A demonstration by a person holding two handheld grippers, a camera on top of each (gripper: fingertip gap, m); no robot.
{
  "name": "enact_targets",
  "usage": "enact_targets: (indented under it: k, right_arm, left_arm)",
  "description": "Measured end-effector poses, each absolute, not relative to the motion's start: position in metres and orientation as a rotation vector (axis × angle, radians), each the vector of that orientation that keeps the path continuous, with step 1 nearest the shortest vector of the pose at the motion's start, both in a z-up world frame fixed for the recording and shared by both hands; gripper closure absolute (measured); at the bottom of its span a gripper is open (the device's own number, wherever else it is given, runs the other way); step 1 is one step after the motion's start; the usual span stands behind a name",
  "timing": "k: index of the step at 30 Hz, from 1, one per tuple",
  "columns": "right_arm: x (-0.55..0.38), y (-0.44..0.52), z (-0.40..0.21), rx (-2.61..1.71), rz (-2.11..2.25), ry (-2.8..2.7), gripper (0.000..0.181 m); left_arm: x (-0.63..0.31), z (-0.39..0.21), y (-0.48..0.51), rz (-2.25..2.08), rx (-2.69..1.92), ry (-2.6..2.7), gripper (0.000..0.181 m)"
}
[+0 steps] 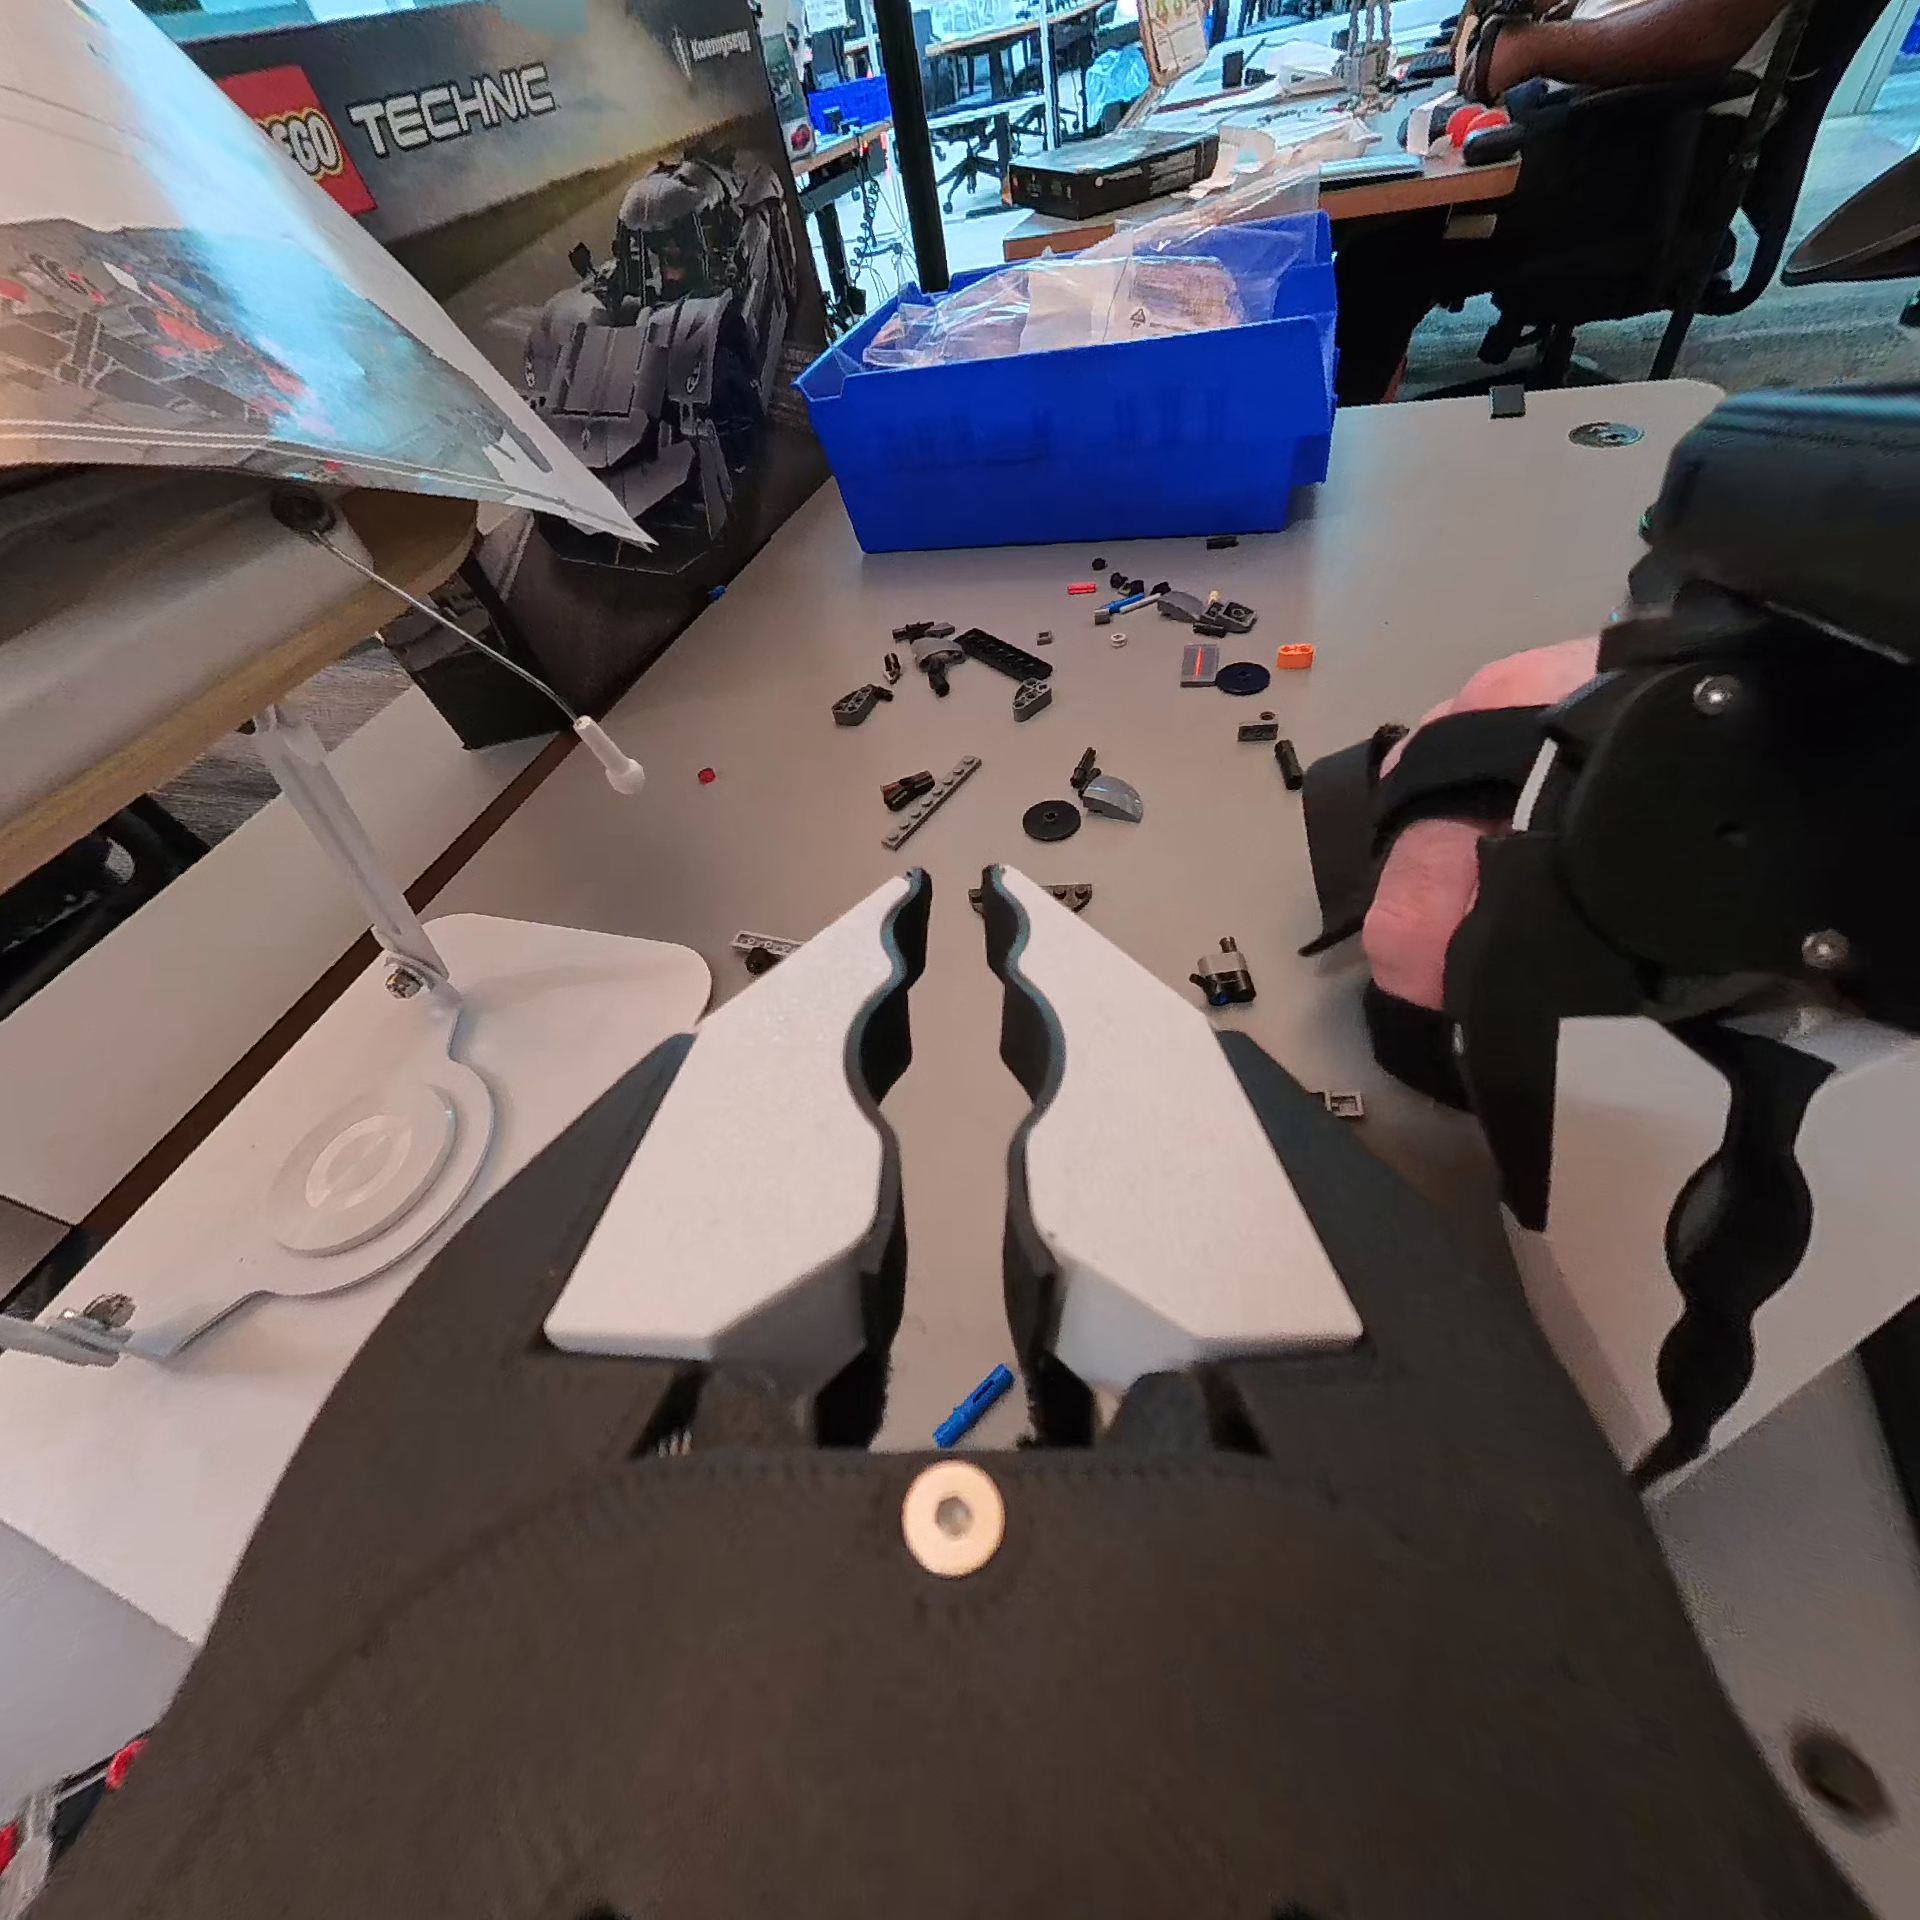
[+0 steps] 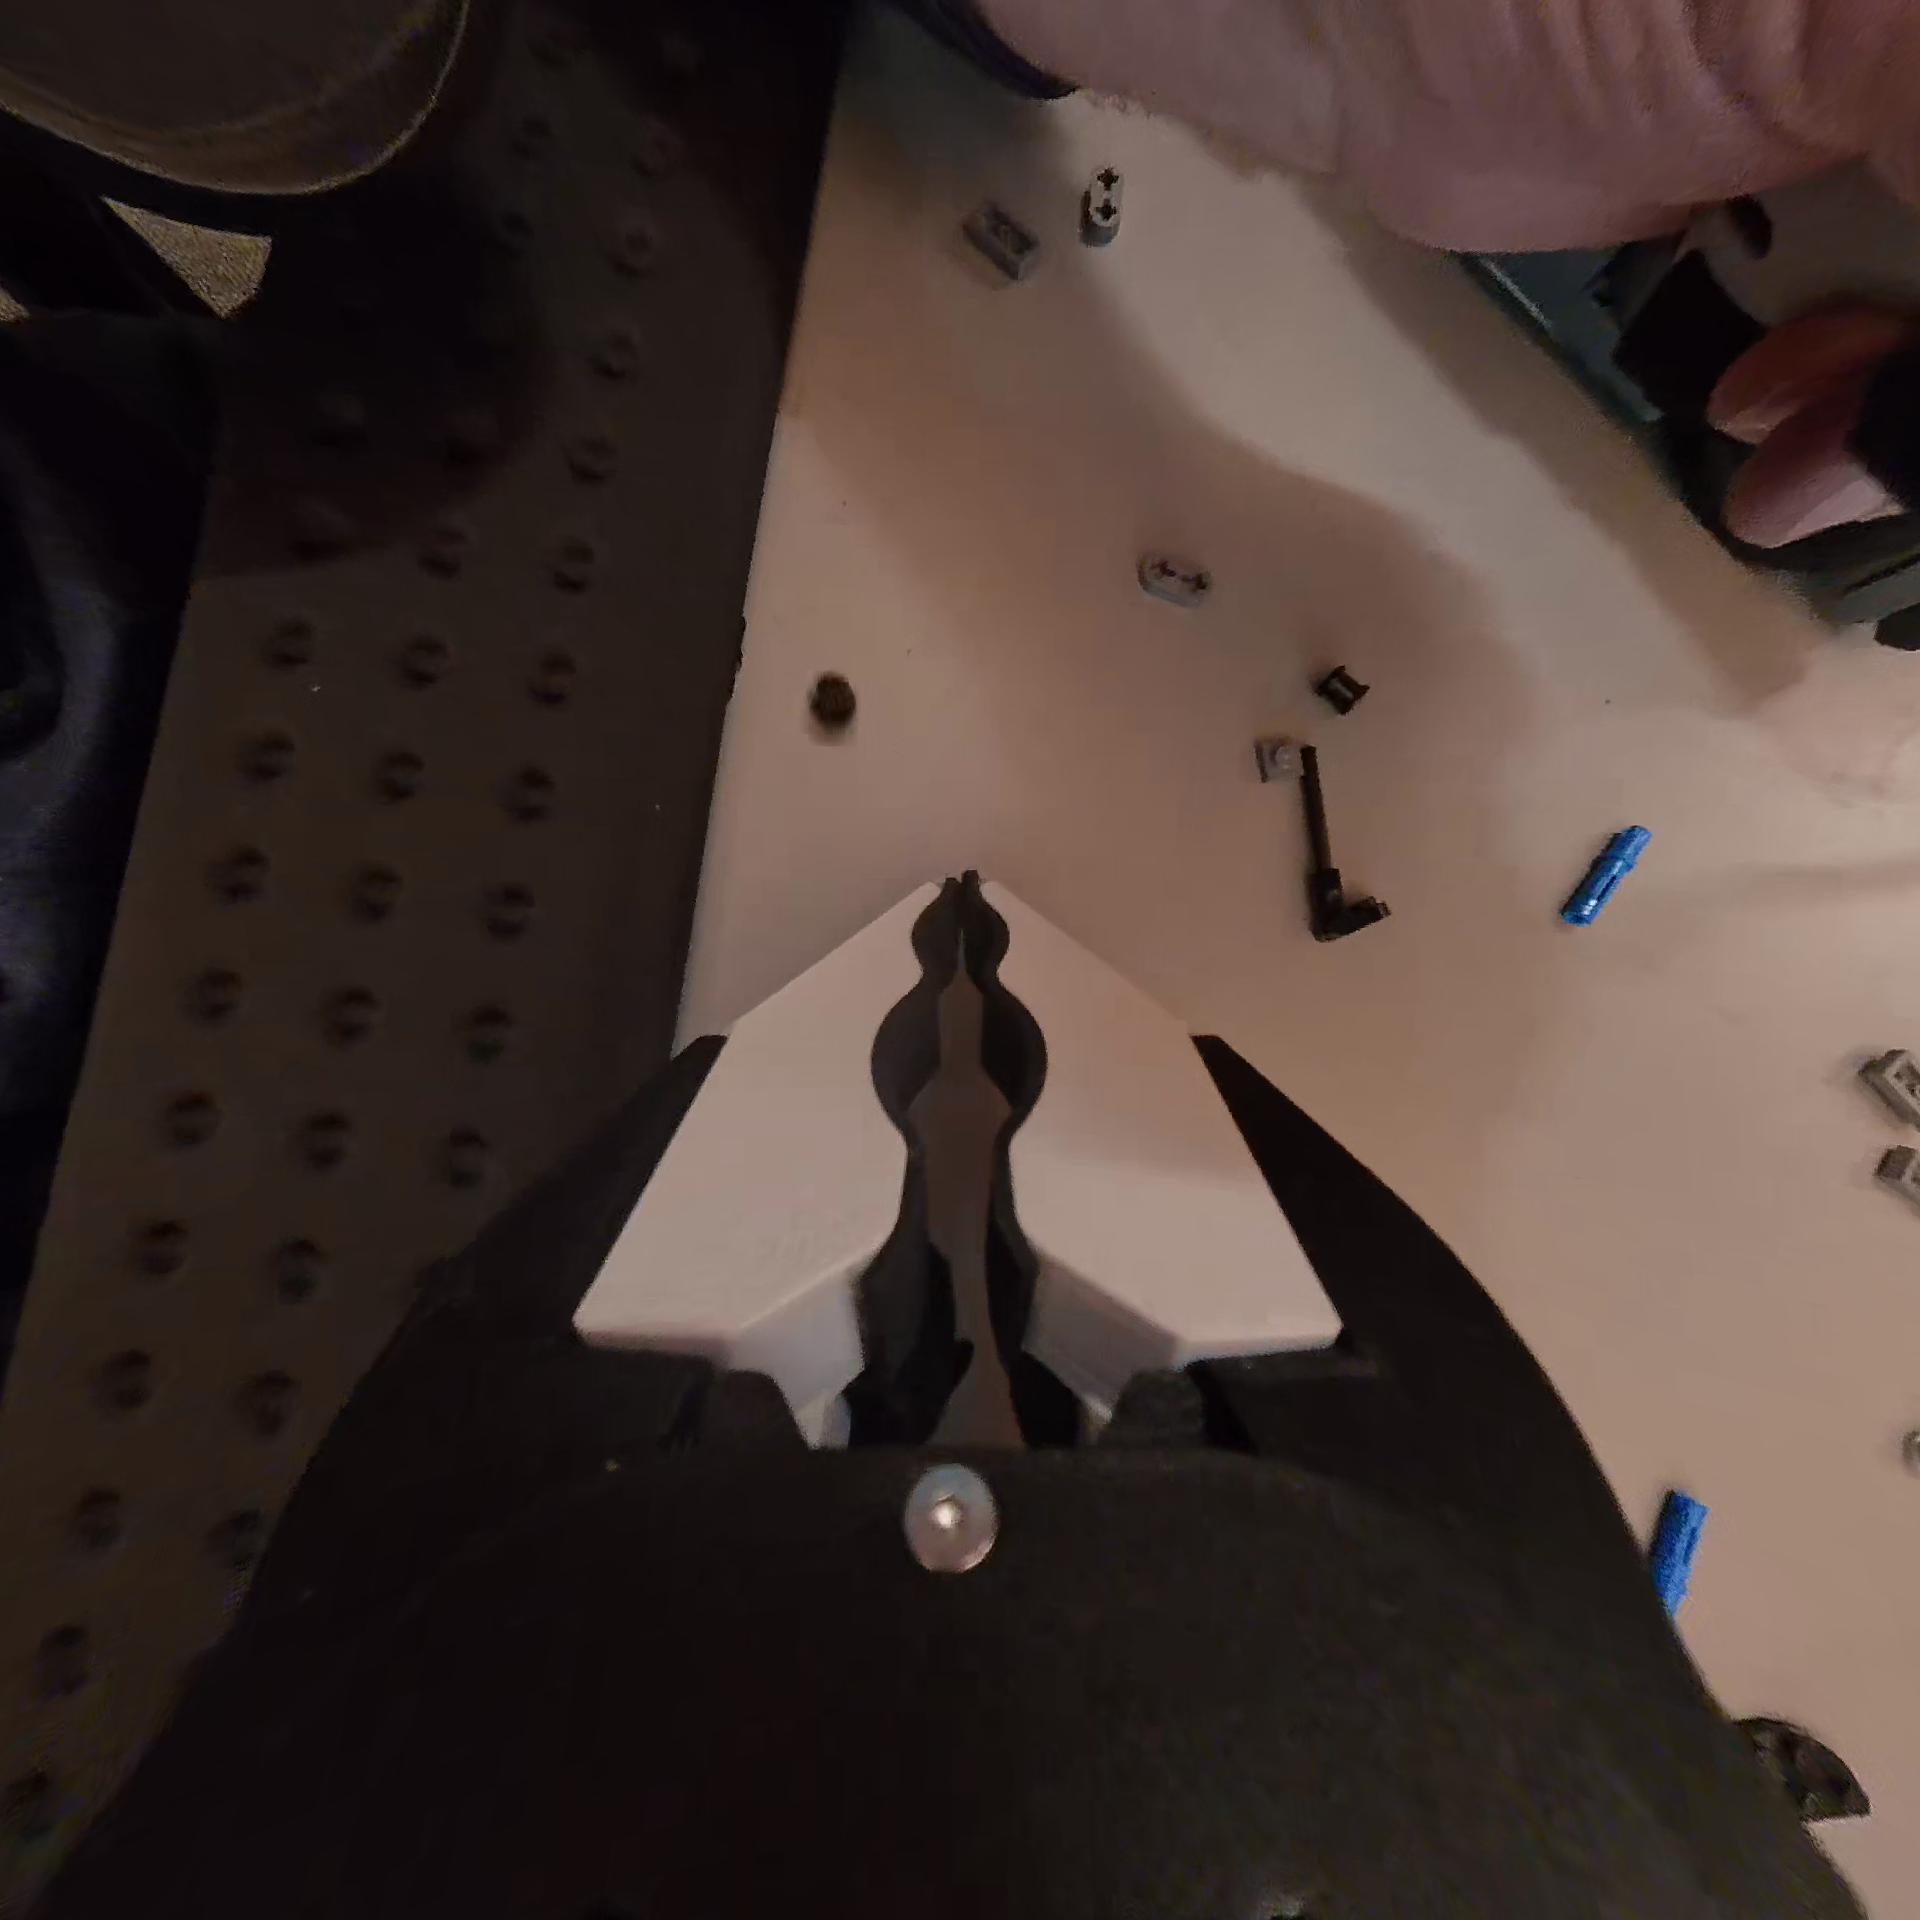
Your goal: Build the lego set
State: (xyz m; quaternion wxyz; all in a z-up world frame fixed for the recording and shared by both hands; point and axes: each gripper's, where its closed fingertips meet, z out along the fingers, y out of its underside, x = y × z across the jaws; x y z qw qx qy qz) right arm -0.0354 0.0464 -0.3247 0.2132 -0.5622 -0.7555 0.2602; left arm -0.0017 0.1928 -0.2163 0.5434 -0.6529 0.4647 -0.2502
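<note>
My left gripper [image 1: 956, 888] hovers low over the grey table [image 1: 1403, 520], its jaws a little apart and empty. Loose Lego pieces lie ahead of it: a black beam [image 1: 1003, 655], a grey studded plate [image 1: 932, 800], a black disc [image 1: 1049, 821] and a blue pin [image 1: 974, 1405] under the fingers. My right gripper [image 2: 961, 883] is shut with nothing visible between its tips, pointing down at the table near its edge. It also shows at the right of the left wrist view [image 1: 1688, 1423], held by a hand [image 1: 1455, 831]. Near it lie a blue pin [image 2: 1605, 875] and a black bar piece [image 2: 1325, 852].
A blue bin [image 1: 1070, 436] with plastic bags stands at the back. The Lego box [image 1: 582, 312] leans at the back left. An instruction booklet [image 1: 208, 281] rests on a white stand [image 1: 416, 1091] at the left. A dark studded surface [image 2: 416, 779] runs beside the table edge. About 20 centimeters separates my left fingertips from my right. Between my right fingertips and the black bar piece [image 2: 1325, 852] there is roughly 8 centimeters. From either gripper's tips it is about 12 centimeters to the blue pin [image 2: 1605, 875]. Look for it in the left wrist view [image 1: 978, 1403] too.
</note>
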Motion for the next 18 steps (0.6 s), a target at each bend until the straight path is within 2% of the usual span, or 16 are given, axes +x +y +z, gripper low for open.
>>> enact_targets:
  k: [13, 18]
  right_arm:
    - [-0.029, 0.061, -0.316, -1.585, 0.748, -2.026, 0.181]
    - [-0.033, 0.063, -0.310, -1.582, 0.785, -1.989, 0.172]
  left_arm:
    - [-0.005, -0.215, 0.196, -0.603, -1.554, 1.082, 0.174]
    - [-0.009, -0.208, 0.197, -0.597, -1.543, 1.066, 0.174]
